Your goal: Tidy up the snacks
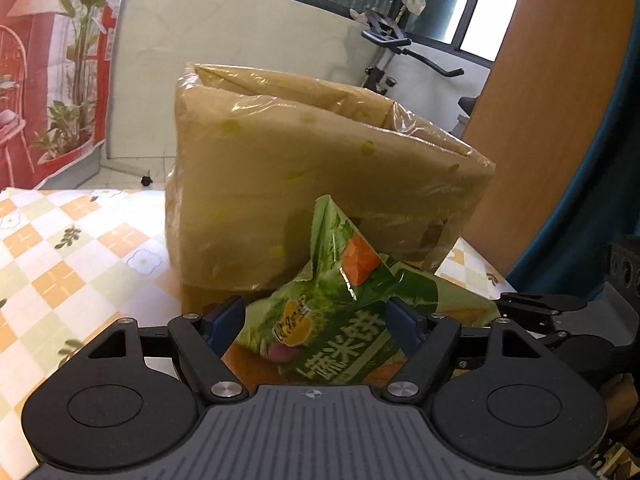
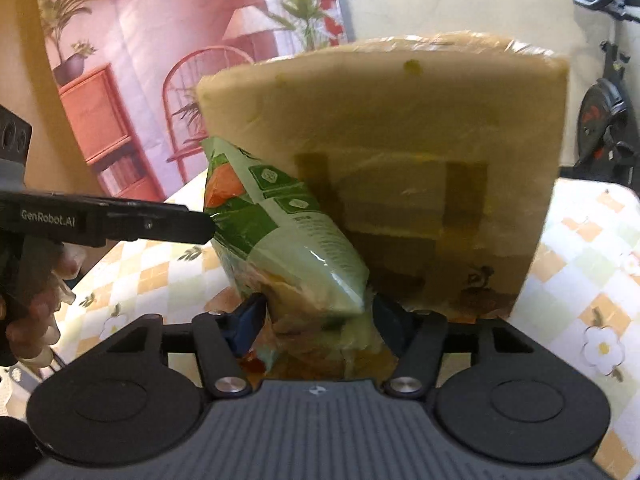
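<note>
Fingers (image 2: 244, 322) of both grippers hide the snack bag's (image 2: 280, 232) lower edges.

Window backlight, dim blurry foreground, perhaps motion-smeared

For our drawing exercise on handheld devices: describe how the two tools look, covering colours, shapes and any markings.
Each tool has a ribbed grey body, two round black housings, black linkage arms with silver pivot bolts, and blue fingertips. White "GenRobot.AI" lettering marks the left tool's side.
</note>
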The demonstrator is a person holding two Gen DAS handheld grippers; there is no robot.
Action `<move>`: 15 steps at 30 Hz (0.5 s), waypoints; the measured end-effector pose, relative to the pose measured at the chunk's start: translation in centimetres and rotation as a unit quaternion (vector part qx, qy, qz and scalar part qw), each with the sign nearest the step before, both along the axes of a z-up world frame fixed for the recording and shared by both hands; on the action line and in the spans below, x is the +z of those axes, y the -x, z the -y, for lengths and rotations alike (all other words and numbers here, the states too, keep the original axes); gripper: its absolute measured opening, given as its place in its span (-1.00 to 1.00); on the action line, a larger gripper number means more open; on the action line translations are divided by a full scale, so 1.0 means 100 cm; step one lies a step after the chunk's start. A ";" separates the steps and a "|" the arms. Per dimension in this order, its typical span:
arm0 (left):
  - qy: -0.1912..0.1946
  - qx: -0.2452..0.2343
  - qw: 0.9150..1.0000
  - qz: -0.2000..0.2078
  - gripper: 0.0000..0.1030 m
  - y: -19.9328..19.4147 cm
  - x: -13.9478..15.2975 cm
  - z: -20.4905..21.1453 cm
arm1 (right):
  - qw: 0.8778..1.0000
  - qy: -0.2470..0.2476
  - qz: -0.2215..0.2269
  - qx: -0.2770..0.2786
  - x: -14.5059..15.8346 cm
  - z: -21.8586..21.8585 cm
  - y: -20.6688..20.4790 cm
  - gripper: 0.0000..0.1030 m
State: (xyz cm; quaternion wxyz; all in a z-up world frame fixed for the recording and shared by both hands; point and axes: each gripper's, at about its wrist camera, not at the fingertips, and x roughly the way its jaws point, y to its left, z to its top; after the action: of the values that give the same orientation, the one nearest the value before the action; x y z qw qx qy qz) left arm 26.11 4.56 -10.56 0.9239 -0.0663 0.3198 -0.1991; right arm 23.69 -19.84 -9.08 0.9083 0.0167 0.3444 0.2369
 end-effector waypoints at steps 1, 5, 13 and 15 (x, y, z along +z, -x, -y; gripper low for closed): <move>0.001 -0.004 1.000 0.003 0.53 -0.003 0.000 0.002 | 1.000 0.001 0.004 -0.005 0.001 0.002 -0.001 0.21; 0.005 -0.029 1.000 0.001 0.52 -0.014 -0.004 0.009 | 0.999 -0.002 0.008 -0.032 0.005 0.014 -0.009 0.21; -0.005 -0.070 0.997 -0.016 0.52 -0.030 -0.018 0.021 | 0.998 -0.008 0.011 -0.068 0.000 0.024 -0.013 0.21; 0.009 -0.073 0.997 -0.021 0.43 -0.032 -0.021 0.019 | 0.997 -0.011 0.008 -0.074 -0.002 0.026 -0.013 0.21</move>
State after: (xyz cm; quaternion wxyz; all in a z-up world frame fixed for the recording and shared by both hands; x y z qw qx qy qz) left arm 29.33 2.65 -12.65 0.8995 -0.0555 0.3413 -0.2672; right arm 25.00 -22.43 -9.23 0.9257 0.0502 0.3325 0.1734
